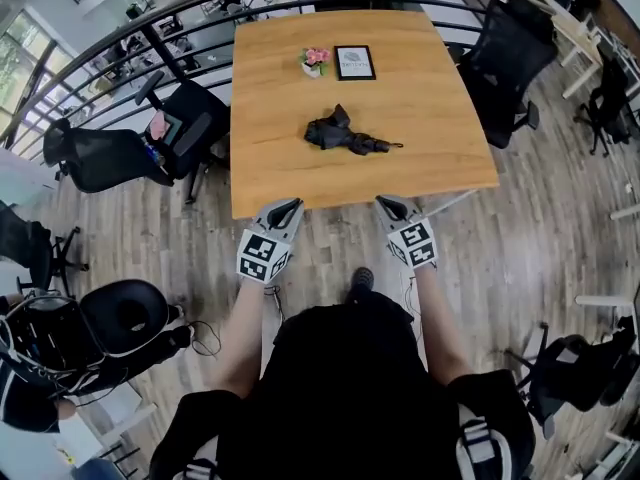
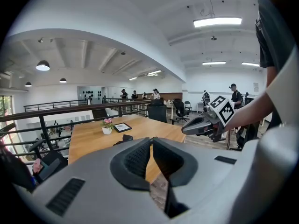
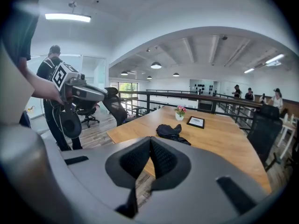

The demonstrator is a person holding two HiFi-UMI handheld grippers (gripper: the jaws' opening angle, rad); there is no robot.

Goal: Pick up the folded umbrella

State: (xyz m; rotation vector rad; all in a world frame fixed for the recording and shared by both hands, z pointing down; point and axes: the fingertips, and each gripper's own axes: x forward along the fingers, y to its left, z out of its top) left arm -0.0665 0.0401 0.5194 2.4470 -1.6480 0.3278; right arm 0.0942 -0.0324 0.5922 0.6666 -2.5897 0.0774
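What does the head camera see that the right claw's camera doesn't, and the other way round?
Only the head view shows the person's shoe and dark clothes from above. Only the right gripper view shows the ceiling light and people standing far off. Both show the wooden table with the folded umbrella, the pink flower pot and the picture frame on it, and the left claw.

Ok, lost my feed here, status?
Shut and empty: left gripper, right gripper, by near edge of light wooden table. Black folded umbrella lying mid-table, untouched. Nothing in the way.
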